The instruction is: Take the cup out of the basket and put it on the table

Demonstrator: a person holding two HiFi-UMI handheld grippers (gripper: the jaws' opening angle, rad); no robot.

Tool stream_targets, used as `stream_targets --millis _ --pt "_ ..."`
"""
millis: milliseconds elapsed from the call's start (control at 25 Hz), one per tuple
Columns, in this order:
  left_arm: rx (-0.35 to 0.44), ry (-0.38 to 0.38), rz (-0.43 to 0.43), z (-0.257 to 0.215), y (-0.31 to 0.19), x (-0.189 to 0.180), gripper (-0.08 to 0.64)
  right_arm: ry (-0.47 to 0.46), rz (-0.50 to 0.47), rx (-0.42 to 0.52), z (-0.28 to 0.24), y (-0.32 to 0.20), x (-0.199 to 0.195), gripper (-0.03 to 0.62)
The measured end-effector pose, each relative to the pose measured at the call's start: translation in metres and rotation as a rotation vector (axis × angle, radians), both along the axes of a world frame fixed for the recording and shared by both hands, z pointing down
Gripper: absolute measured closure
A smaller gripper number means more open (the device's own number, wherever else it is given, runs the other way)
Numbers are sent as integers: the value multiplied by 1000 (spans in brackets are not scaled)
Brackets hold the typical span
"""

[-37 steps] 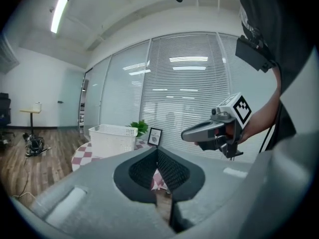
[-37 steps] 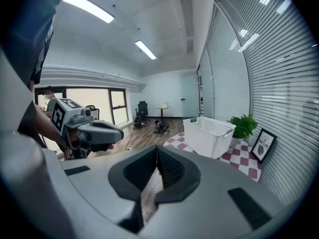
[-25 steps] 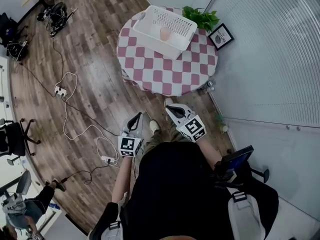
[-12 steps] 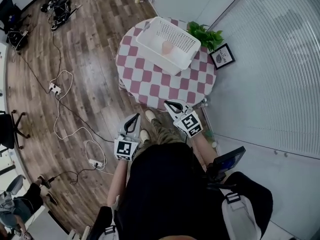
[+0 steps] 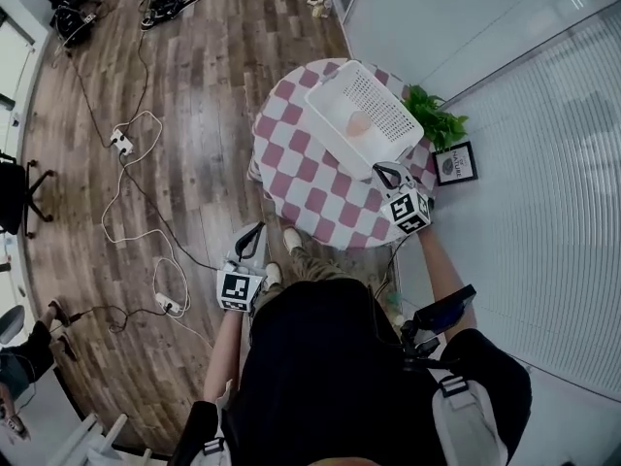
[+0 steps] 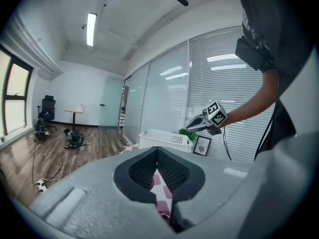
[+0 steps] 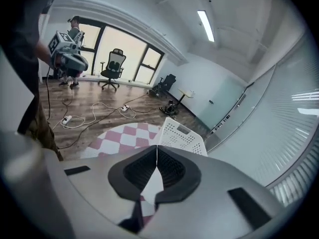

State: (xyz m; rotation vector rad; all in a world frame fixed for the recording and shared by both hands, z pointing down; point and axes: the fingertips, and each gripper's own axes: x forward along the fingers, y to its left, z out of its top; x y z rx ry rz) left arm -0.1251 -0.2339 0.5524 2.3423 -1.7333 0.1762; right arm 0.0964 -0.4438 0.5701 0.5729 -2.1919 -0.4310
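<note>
Head view, reach phase. Over the last second my right tongs point(image 5: 386, 171) have swung out from in front of my body, across the edge of the checked surface point(image 5: 296, 168), to the near end of the white basket point(image 5: 335, 142). My left tongs point(image 5: 253, 233) have shifted only a little and hang beside my hip over the wood floor point(image 5: 194, 85), short of the surface. I have also stepped closer, so the surface now lies directly ahead of me.

State of the tongs: both pairs are closed tip to tip with nothing between them. Through the gap below each tip only the checked cloth or the basket shows.

Task object: the pink cup point(image 5: 358, 123) sits inside the basket, near its middle, untouched. The basket rests on the far half of the surface.

Meaning: I judge the approach nearly complete and the grasp not begun. The right tongs must open before they can go down over the rim to the cup.

Count:
- tongs, two
- cup, one
- basket, one
- surface, one
- potted plant point(image 5: 437, 124), one
- framed picture point(image 5: 455, 163), one, beside the plant
- power strips on the floor, two that I can make out point(image 5: 120, 142)
</note>
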Motion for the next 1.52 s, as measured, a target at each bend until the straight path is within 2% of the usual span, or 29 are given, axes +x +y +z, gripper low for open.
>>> stream_targets --millis 240,400,640,920,1000,1160,1520 --pt "-18 -36 -118 -2 2 -29 555 120 -86 -38 30 -81 -5 580" --pt "-34 -49 -191 -4 5 -39 555 227 -162 -88 72 -119 -15 580" --pt "-80 -41 -335 1 25 -52 555 467 -287 -166 148 -146 -16 580" --pt "-114 -28 -470 0 38 -74 555 611 -343 -267 193 -168 -14 574" --pt "-120 -20 -505 2 44 -76 555 657 -356 -286 201 -173 -10 514" --pt "-131 -25 -529 7 48 -81 555 693 -335 -318 213 -184 -11 486" --pt "-163 20 -558 18 47 -84 555 735 -322 -366 231 -189 -13 479"
